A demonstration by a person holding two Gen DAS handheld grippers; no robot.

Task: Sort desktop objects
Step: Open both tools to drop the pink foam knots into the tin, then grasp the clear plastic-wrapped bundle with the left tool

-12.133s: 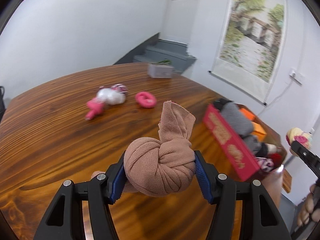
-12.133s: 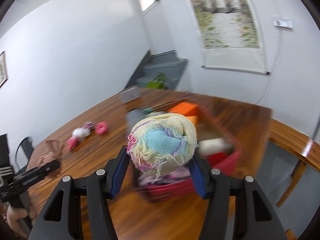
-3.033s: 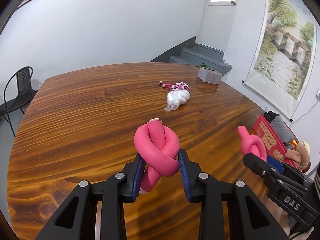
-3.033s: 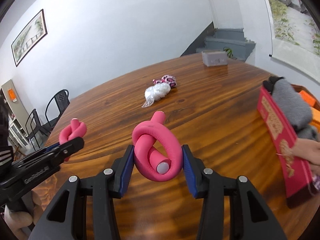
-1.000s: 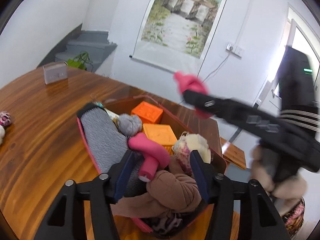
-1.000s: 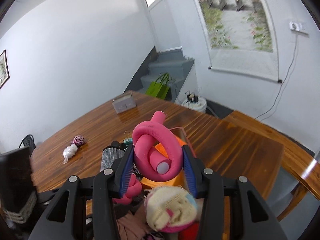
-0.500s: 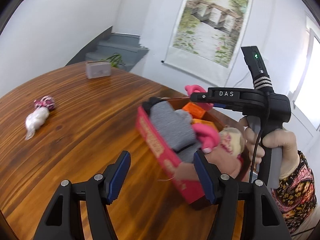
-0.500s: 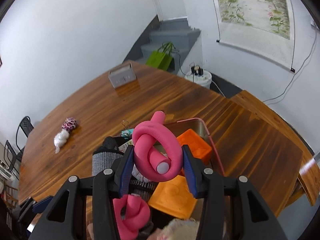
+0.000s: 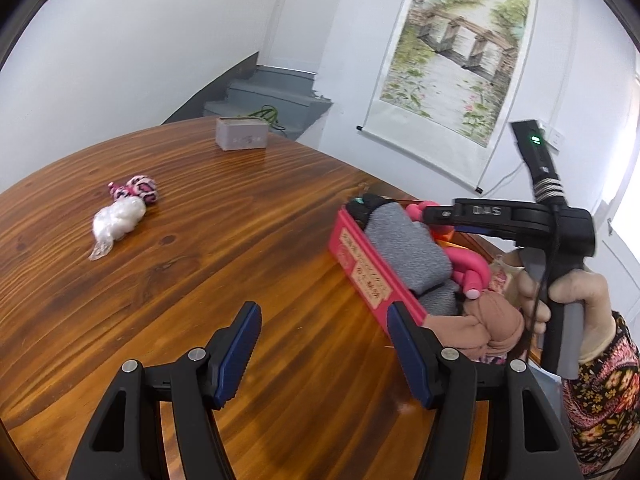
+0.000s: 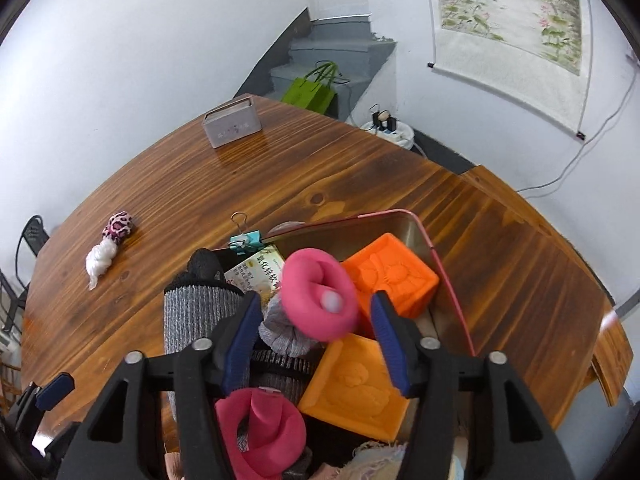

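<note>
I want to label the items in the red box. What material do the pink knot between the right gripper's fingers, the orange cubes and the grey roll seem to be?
Pink knot: likely soft foam tube, matte, smooth, knotted without creasing.
Orange cubes: probably soft rubber or plastic, slight sheen, moulded relief on the faces.
Grey roll: knitted fabric, ribbed weave visible, perhaps a sock.

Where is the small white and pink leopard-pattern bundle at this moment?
The bundle lies alone on the wooden table, on the left in both wrist views, well apart from the red box and nearer than the grey case.
</note>
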